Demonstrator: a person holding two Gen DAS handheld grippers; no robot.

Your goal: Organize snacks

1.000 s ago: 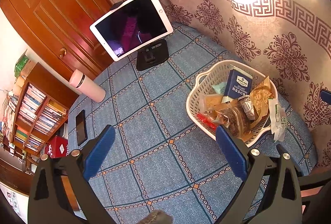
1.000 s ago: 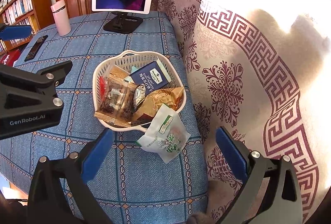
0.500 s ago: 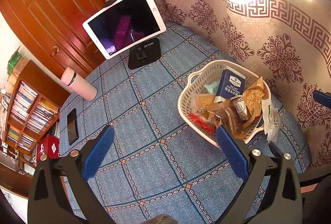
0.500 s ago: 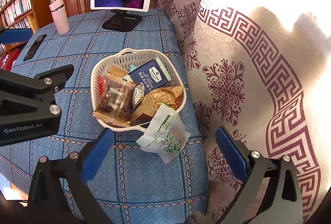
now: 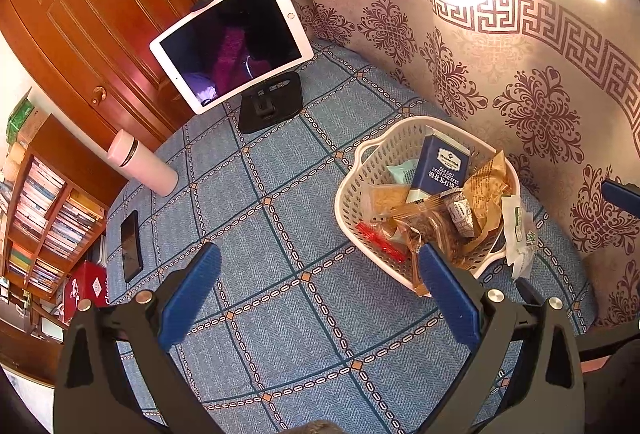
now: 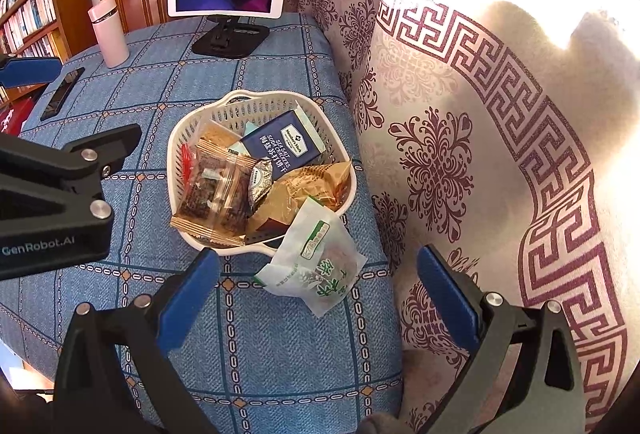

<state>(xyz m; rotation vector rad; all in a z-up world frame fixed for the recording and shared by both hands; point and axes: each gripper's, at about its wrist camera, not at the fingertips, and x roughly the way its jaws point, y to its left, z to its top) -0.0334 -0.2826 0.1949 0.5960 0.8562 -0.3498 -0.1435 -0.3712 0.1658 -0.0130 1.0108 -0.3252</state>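
A white lattice basket stands on the blue checked tablecloth near the curtain. It holds several snack packs, among them a navy cracker box, a clear cookie pack and a tan wrapper. A white-and-green packet leans over the basket's near rim onto the cloth. My left gripper hovers open above the cloth left of the basket, holding nothing. My right gripper is open above the white-and-green packet, empty.
A tablet on a black stand sits at the far edge. A pink bottle and a black phone lie to the left. A patterned curtain hangs along the right edge. A bookshelf stands beyond.
Both grippers have drawn back and up a little, so the basket looks slightly farther in both views. They stay open; no snack has moved.
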